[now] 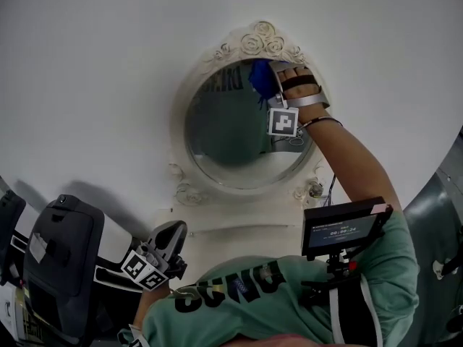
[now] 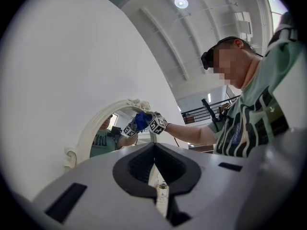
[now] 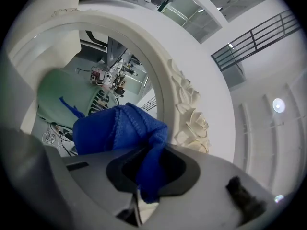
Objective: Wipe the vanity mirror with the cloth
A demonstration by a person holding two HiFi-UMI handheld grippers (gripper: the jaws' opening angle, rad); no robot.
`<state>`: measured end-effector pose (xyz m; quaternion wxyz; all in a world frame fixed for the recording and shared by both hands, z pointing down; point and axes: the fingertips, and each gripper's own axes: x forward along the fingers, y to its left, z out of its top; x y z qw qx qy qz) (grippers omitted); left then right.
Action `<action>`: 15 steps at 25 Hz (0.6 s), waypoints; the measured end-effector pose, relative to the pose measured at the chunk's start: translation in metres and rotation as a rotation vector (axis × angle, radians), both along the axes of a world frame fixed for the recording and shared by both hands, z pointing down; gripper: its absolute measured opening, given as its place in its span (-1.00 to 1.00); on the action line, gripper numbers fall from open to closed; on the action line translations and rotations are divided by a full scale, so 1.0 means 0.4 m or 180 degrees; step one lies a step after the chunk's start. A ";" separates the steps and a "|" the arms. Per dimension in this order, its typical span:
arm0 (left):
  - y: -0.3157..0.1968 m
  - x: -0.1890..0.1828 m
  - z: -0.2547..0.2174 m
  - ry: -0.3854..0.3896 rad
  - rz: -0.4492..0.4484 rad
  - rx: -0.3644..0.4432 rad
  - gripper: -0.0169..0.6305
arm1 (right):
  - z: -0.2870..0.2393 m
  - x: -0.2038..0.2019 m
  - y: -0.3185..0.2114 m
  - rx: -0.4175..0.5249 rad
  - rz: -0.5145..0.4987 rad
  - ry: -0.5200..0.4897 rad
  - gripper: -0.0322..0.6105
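Note:
An oval vanity mirror (image 1: 228,132) in an ornate white frame (image 1: 255,40) hangs on the white wall. My right gripper (image 1: 265,85) is up at the glass's top right, under the carved roses, shut on a blue cloth (image 1: 257,76) that presses against the mirror. The right gripper view has the cloth (image 3: 117,131) bunched between the jaws of this gripper (image 3: 146,163), with the glass (image 3: 72,87) behind and the roses (image 3: 192,121) beside it. My left gripper (image 1: 171,235) hangs low, below the mirror, shut and holding nothing (image 2: 154,150). From the left gripper view the mirror (image 2: 101,137) and cloth (image 2: 141,120) appear farther off.
A white ledge (image 1: 239,219) runs under the mirror. A black bag-like object (image 1: 61,255) stands at lower left beside my left gripper. A small monitor (image 1: 343,230) is mounted on the person's chest. A grey metal surface (image 1: 438,201) rises at the right edge.

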<state>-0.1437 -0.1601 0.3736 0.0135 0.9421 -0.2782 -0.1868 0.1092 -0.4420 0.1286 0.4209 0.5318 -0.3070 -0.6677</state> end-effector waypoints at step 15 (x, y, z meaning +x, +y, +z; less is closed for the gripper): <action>-0.033 0.063 0.019 -0.0151 0.0194 -0.0155 -0.92 | 0.064 0.169 0.012 0.0014 0.0251 -0.0463 -0.75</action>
